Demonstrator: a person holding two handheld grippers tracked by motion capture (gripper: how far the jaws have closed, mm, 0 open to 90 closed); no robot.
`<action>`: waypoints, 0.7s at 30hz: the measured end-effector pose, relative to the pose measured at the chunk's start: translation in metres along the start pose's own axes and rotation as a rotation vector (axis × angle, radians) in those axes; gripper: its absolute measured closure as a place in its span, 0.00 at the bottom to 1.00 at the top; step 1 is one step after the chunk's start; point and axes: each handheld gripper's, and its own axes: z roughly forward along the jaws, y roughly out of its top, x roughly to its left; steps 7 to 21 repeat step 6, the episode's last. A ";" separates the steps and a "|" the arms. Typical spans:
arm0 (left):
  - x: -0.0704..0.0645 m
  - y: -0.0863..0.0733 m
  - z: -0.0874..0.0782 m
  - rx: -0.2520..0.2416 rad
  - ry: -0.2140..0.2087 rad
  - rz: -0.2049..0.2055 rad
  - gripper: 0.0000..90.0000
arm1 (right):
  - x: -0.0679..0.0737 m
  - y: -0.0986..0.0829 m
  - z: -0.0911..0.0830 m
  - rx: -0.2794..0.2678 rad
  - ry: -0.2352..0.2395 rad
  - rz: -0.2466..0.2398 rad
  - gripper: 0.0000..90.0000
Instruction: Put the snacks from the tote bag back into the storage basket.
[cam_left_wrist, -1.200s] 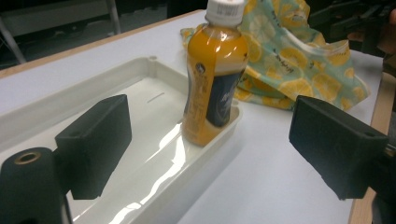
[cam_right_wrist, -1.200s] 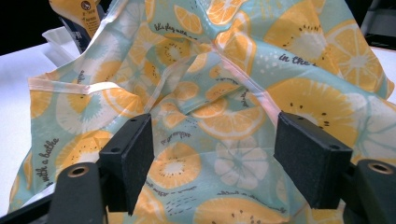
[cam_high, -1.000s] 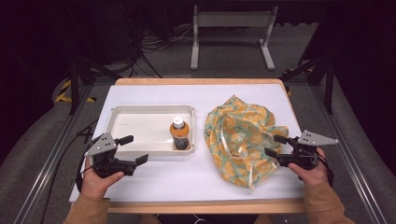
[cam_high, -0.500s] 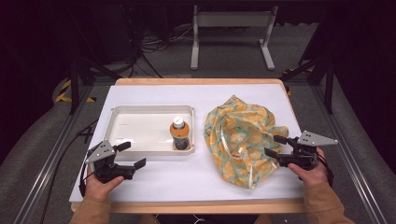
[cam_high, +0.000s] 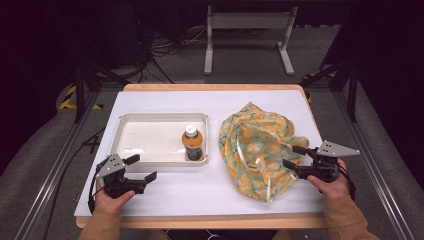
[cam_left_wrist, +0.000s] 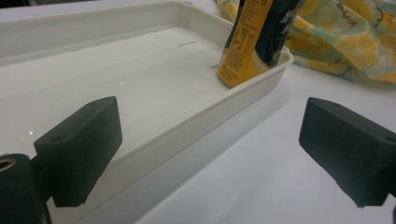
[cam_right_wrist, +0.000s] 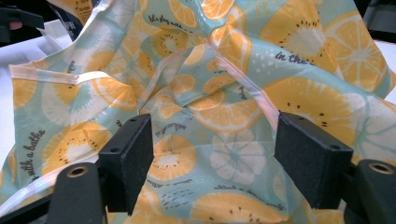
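Two claws: left claw (cam_high: 140, 168) sits low at the near left of the white surface (cam_high: 200, 185), jaws apart and empty; right claw (cam_high: 291, 156) is at the bag's near right edge, jaws apart with printed fabric between them, not pinched yet.
Bag: crumpled plastic bag with orange-slice print on mint green (cam_high: 260, 150), lying right of the tray.
Bottle: small orange drink bottle with a white cap (cam_high: 192, 142), upright in the near right corner of the shallow white plastic tray (cam_high: 150, 120).
Tip: I'd grab a seam or fold, not a flat panel, then lift slowly.
Room: plenty of bare surface near the front; bag lies close to the right edge, so pull inward.
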 end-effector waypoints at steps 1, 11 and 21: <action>-0.001 0.000 0.000 0.005 -0.001 0.001 0.08 | 0.000 0.000 0.000 0.000 0.000 0.000 0.31; 0.000 0.000 0.001 0.004 0.007 0.009 0.08 | -0.001 0.000 0.000 0.000 -0.001 0.001 0.31; 0.000 0.000 0.001 0.004 0.007 0.009 0.08 | -0.001 0.000 0.000 0.000 -0.001 0.001 0.31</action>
